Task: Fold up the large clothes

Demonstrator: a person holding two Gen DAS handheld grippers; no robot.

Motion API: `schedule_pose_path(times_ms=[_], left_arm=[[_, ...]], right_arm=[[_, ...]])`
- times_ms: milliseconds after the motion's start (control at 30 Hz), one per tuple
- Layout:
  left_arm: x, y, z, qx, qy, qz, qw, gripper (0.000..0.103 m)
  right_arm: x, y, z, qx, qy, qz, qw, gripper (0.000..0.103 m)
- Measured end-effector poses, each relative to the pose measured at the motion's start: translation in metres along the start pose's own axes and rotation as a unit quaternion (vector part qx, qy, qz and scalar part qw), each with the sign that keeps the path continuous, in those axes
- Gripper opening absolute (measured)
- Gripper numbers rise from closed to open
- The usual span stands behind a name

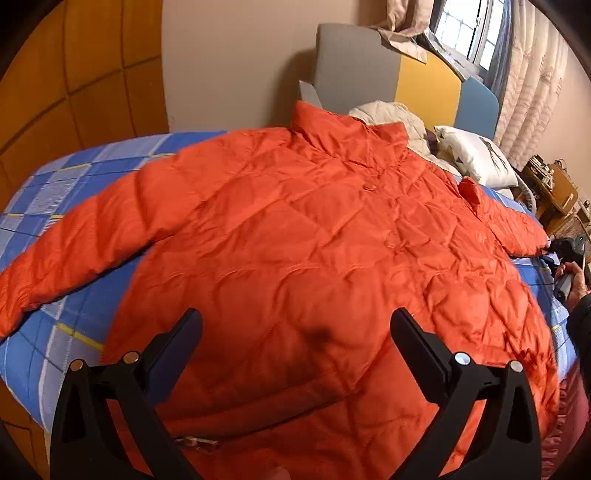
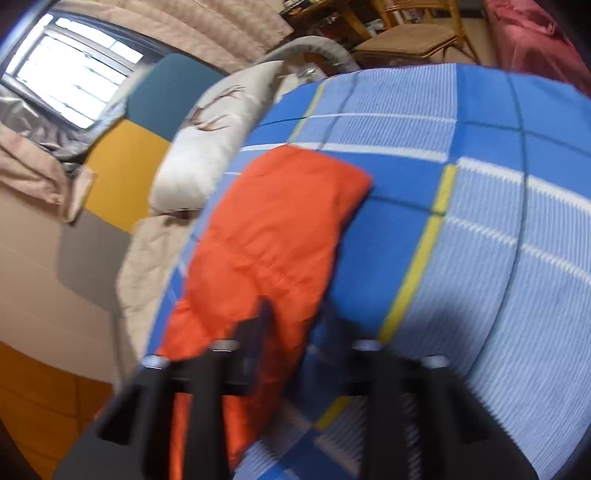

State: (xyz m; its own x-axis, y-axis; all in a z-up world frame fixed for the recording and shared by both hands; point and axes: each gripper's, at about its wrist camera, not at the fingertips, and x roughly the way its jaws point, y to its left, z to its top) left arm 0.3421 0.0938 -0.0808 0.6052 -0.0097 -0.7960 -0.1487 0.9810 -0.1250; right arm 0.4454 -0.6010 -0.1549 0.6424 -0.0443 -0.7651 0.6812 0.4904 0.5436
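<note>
While the orange quilted puffer jacket [image 1: 314,240] lies spread flat on the blue checked bedsheet [image 1: 48,184], we see our left gripper [image 1: 295,328] spread wide above its hem. Only the right view shows our right gripper [image 2: 295,314] straddling a sleeve [image 2: 273,229], jaws apart.

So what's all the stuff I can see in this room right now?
jacket: one, orange quilted, spread flat on the bed
bedsheet: one, blue checked with yellow lines, under the jacket
pillow: one, white, at the head end
beige quilt: one, bunched behind the collar
headboard: grey, yellow and blue panels
window: one, curtained
left gripper: black, jaws open over the hem
right gripper: black, blurred, at a sleeve
</note>
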Motion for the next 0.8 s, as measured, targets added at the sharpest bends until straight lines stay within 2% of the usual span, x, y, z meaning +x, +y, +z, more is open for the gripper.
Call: schedule_pose_path(times_ms=[100,267,333,400,533,633,700,800], left_arm=[[-0.001,-0.009,0.008,0.007,0.008,0.0,0.9999,0.101],[-0.007,-0.024,0.007,0.014,0.015,-0.006,0.9998,0.101],[-0.01,-0.029,0.003,0.019,0.012,-0.012,0.9997,0.101],[-0.012,-0.032,-0.007,0.027,0.007,-0.003,0.9996,0.101],[-0.02,-0.02,-0.03,0.012,0.002,0.003,0.9999,0.101],[-0.023,-0.01,-0.046,-0.003,0.012,0.022,0.9997,0.101],[-0.026,-0.004,-0.054,-0.014,0.02,0.019,0.9995,0.101],[-0.031,0.001,-0.061,-0.003,0.011,0.023,0.9997,0.101]], right_arm=[[-0.013,0.001,-0.003,-0.032,0.001,-0.023,0.999,0.004],[-0.047,-0.027,-0.01,-0.015,-0.004,-0.031,0.999,0.003],[-0.056,-0.041,-0.015,-0.004,-0.008,-0.031,0.999,0.003],[-0.06,-0.053,-0.02,0.004,-0.01,-0.035,0.999,0.003],[-0.071,-0.068,-0.029,0.001,-0.014,-0.03,0.999,0.003],[-0.087,-0.06,-0.03,-0.031,-0.018,-0.034,0.999,0.003],[-0.098,-0.049,-0.028,-0.06,-0.023,-0.041,0.997,0.003],[-0.116,-0.013,-0.028,-0.124,-0.038,-0.042,0.991,0.003]])
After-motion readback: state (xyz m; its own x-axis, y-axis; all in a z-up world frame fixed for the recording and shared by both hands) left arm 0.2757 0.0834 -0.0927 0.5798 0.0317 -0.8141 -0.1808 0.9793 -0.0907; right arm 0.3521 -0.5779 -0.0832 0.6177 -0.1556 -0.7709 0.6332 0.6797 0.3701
